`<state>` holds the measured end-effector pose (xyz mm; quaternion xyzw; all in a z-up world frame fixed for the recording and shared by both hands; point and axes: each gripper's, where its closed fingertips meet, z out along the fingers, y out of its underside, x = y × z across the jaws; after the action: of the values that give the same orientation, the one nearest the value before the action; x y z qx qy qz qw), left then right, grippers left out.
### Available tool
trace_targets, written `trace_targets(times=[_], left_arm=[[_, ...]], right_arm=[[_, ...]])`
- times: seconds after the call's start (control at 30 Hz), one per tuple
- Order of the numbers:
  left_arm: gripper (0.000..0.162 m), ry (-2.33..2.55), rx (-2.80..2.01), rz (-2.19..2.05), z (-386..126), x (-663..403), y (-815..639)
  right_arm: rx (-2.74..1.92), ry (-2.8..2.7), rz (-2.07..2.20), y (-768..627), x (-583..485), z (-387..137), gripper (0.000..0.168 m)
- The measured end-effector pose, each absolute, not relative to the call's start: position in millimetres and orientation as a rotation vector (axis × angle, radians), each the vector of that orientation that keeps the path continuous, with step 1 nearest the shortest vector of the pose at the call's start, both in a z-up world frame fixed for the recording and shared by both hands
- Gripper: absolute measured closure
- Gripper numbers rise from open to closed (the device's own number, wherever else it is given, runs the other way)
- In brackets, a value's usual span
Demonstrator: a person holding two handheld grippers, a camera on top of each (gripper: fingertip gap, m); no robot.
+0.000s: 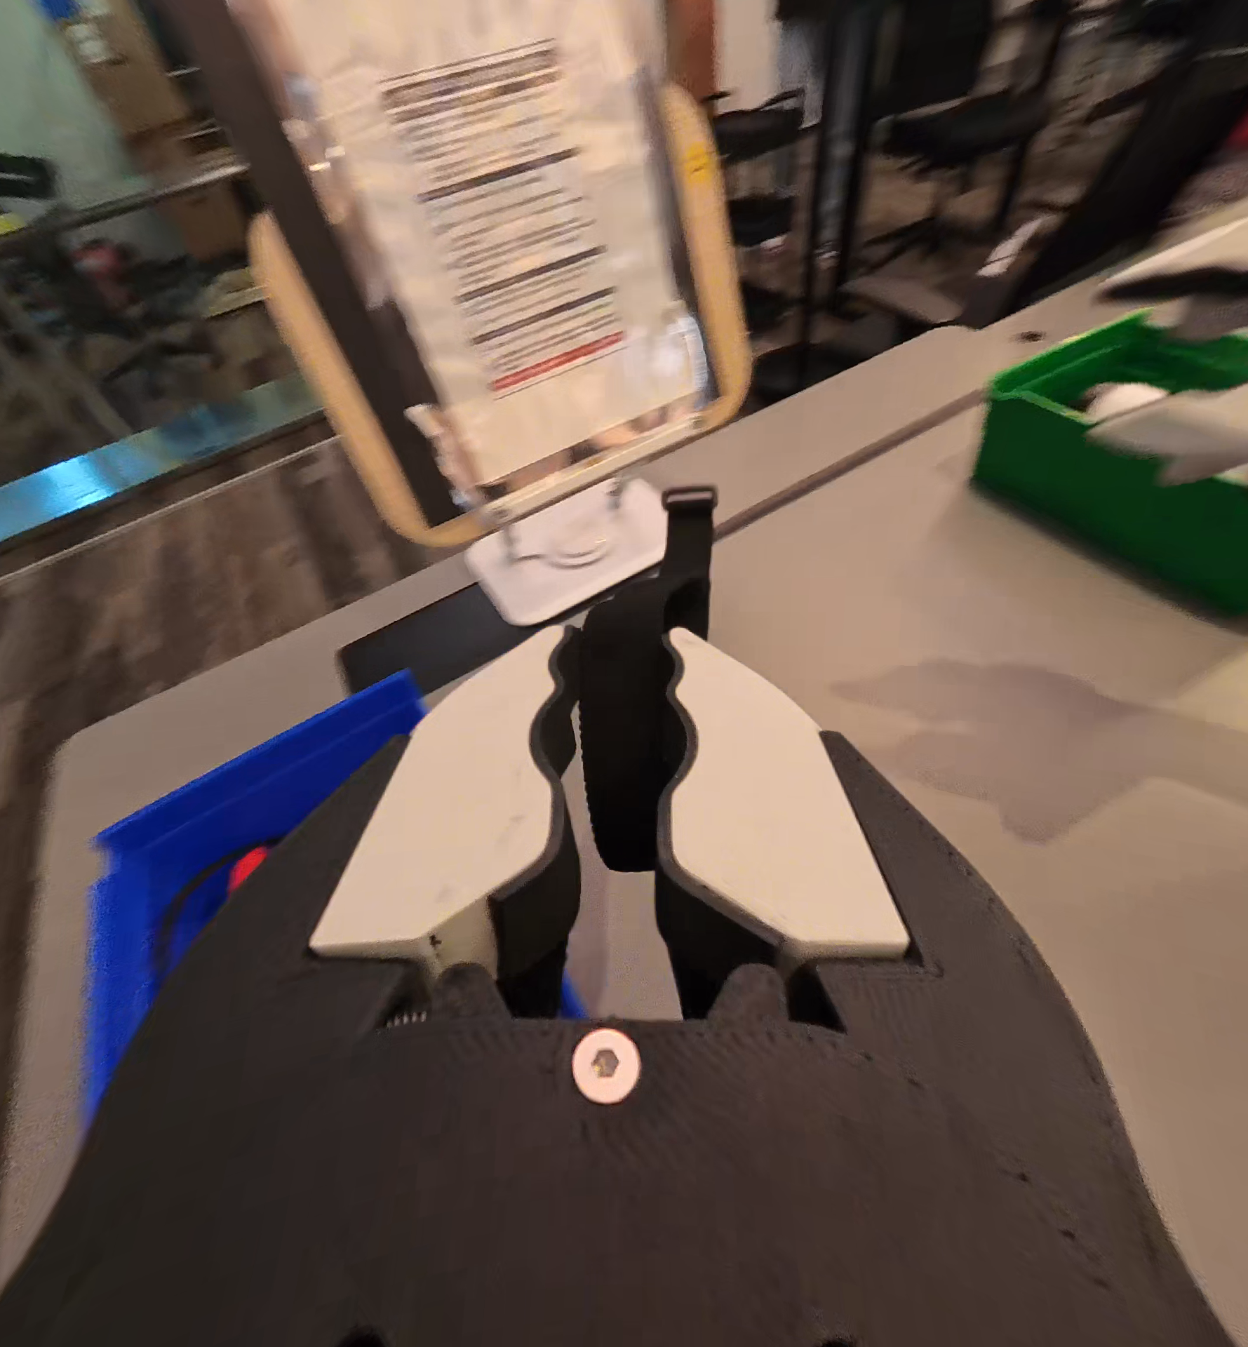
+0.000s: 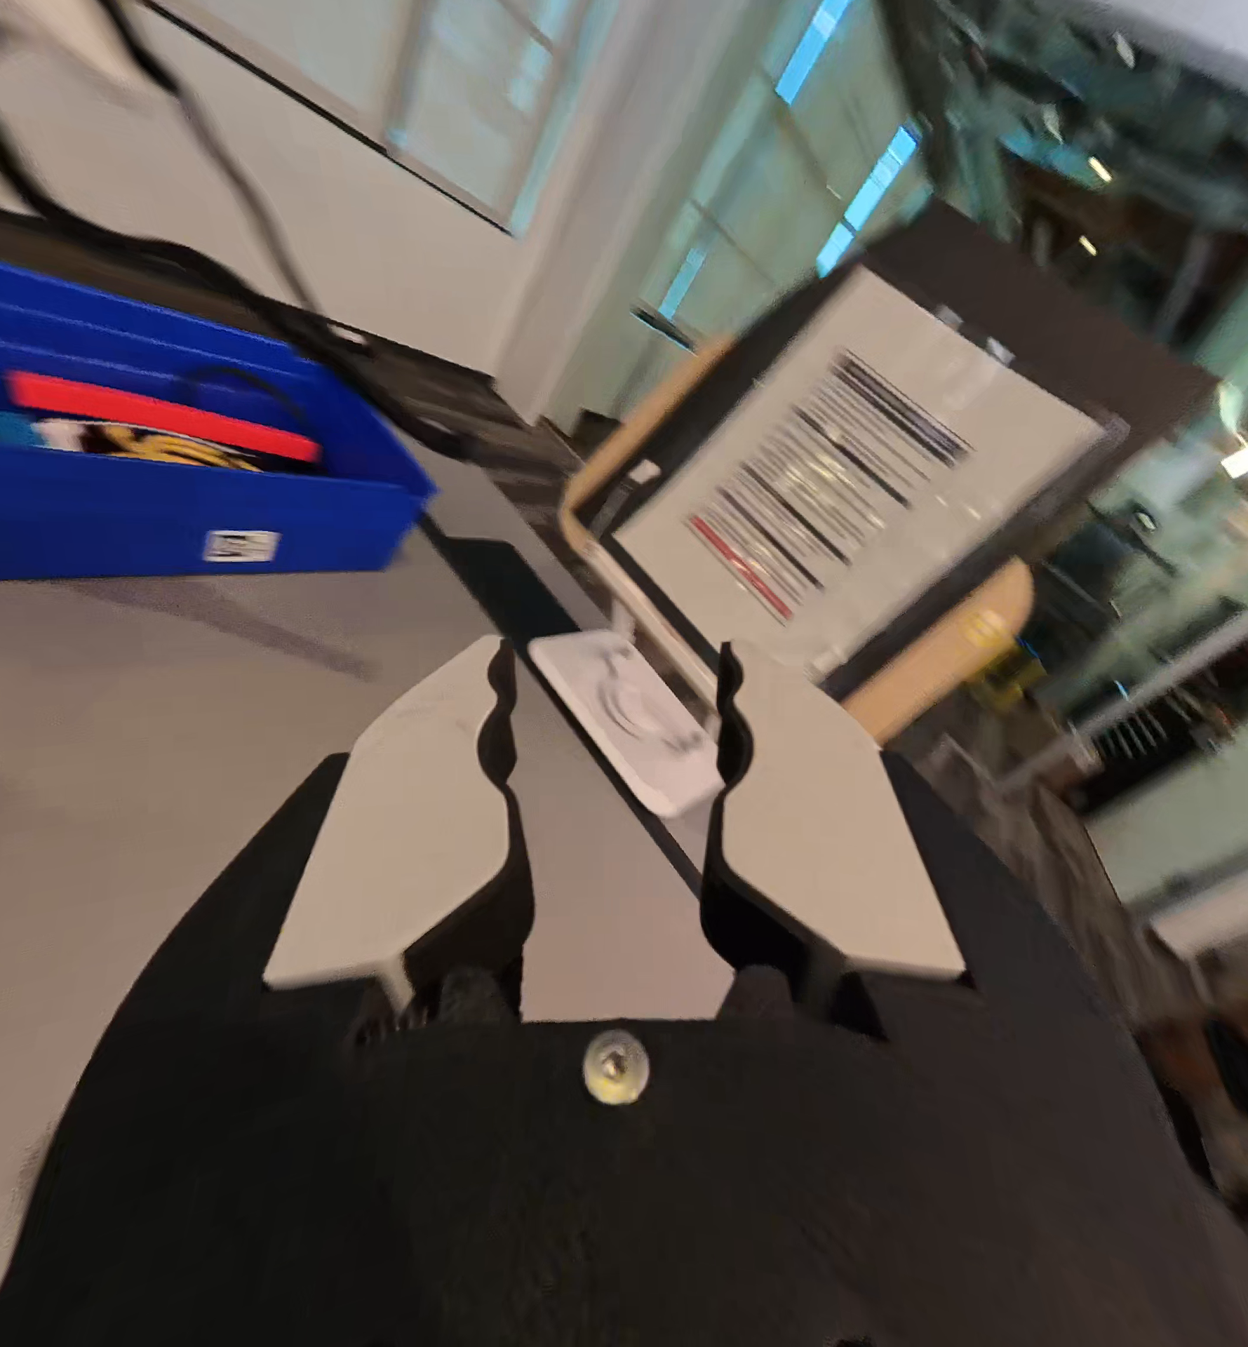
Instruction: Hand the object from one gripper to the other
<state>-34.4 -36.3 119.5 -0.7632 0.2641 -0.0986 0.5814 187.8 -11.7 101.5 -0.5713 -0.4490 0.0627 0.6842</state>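
At nine o'clock of my left gripper sits the blue bin. Its fingers pinch a black strap, perhaps Velcro, at twelve. My right gripper gapes wide, holding nothing, above the grey table.

I see the object as a black strap, rolled up on itself, with a ribbed edge along its left side. It stands roughly upright, pinched between the pale fingers of my left gripper. A loose tail with a small black buckle sticks up past the fingertips, held above the grey table.
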Motion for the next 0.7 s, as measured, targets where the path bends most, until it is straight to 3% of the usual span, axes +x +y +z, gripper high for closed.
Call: trace_targets(times=[0.03,0.2,0.37,0.43,0.5,0.57,0.7], left_arm=[[0.142,0.664,-1.768,-0.287,119.7,-19.2,-40.3],[0.142,0.835,-1.733,-0.462,113.3,34.0,-57.0],[0.142,0.901,-1.732,-0.551,108.7,54.3,-67.5],[0.142,0.900,-1.732,-0.546,108.3,55.7,-66.8],[0.142,0.903,-1.728,-0.563,108.3,57.9,-67.6],[0.140,0.894,-1.680,-0.608,115.5,61.2,-69.8],[0.095,0.780,-1.518,-0.583,147.2,50.8,-70.0]], right_arm=[[-1.237,-1.061,0.154,-21.4,170.3,96.6,0.113],[-1.061,-1.171,-0.097,-34.0,127.0,75.1,0.106],[-0.967,-1.239,-0.250,-35.8,111.9,57.7,0.114],[-0.971,-1.245,-0.220,-37.7,108.6,54.8,0.126],[-0.954,-1.252,-0.193,-42.3,107.4,55.2,0.158],[-0.995,-1.240,-0.133,-41.5,108.1,55.4,0.163],[-1.188,-1.114,0.239,-34.0,113.3,59.8,0.163]])
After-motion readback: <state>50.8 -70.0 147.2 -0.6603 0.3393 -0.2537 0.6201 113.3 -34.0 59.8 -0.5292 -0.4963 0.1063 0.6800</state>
